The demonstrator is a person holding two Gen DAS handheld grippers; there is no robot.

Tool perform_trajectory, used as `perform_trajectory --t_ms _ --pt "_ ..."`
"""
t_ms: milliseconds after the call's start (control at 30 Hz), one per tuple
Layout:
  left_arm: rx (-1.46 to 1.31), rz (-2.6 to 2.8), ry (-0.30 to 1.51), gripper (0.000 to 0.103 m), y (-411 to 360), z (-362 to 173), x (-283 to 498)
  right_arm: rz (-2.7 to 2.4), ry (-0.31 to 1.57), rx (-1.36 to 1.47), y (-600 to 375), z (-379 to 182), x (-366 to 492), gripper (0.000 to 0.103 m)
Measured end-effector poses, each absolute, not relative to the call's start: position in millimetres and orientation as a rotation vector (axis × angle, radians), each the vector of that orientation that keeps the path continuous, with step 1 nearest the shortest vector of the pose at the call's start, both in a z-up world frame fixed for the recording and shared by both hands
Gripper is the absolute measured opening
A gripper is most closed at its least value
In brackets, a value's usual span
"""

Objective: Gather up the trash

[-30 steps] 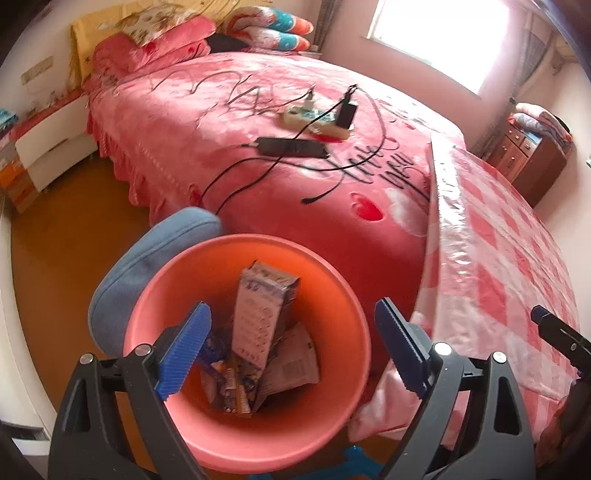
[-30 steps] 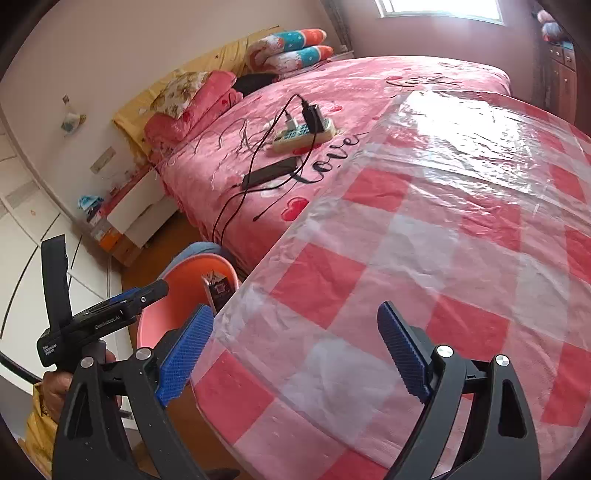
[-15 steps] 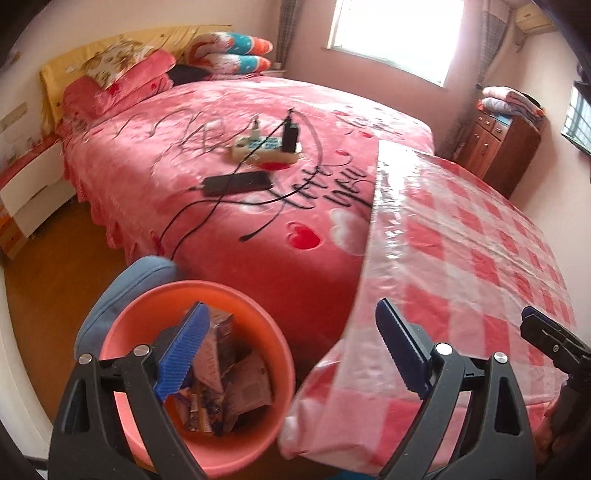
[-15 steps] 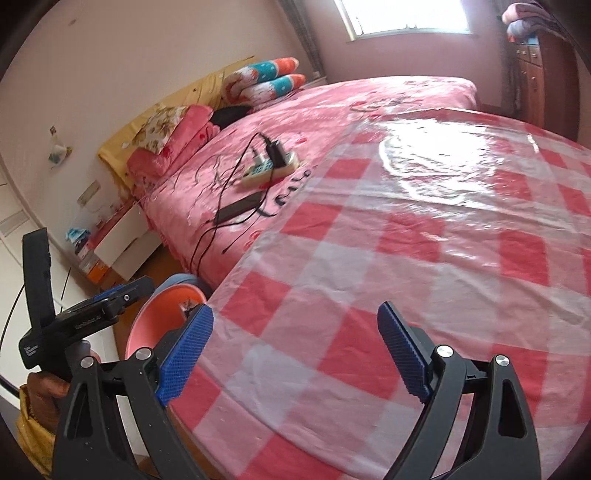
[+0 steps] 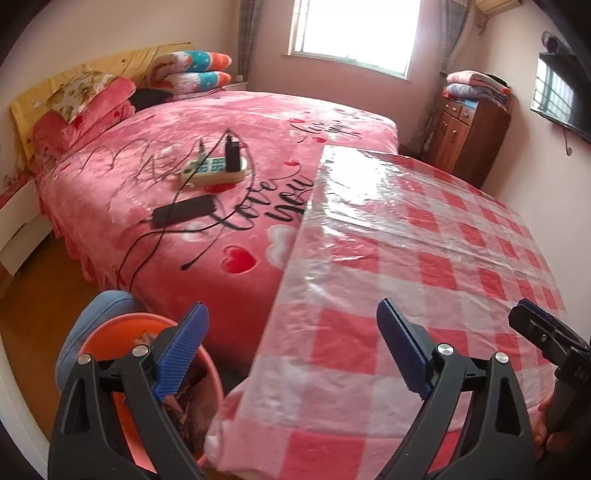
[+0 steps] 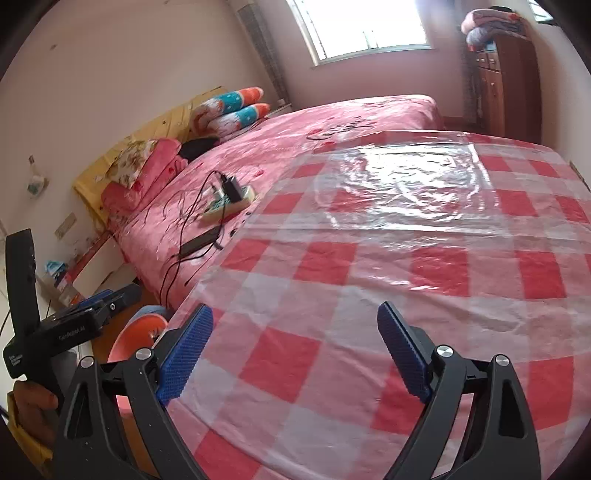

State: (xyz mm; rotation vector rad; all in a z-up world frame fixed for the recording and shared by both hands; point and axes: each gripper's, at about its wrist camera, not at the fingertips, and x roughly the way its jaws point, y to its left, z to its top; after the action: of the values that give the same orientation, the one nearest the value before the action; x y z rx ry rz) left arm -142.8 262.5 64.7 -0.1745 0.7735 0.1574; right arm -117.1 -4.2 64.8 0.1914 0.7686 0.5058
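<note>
A home bedroom: a pink-quilted bed (image 5: 221,177) with stacked pillows (image 5: 192,74), a wooden cabinet (image 5: 469,140) and a curtained window (image 5: 354,33).

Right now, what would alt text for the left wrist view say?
An open, empty tool hovers over a checked tablecloth's edge, with an orange trash bin holding scraps below left. Behind, a pink bed holds a power strip.

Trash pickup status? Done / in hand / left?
Done: wrappers and paper sit in the orange bin beside the bed. In hand: nothing; left claw and right claw are open and empty. Left: no trash visible on the checkered tablecloth; job looks near finished.
</note>
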Motion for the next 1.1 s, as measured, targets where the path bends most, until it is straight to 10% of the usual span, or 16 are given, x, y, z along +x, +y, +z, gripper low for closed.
perform_trajectory --t_ms 1100 --pt "-0.030 -0.050 0.760 0.094 106 65 -80 0.140 0.604 0.203 -134 69 -113 0.090"
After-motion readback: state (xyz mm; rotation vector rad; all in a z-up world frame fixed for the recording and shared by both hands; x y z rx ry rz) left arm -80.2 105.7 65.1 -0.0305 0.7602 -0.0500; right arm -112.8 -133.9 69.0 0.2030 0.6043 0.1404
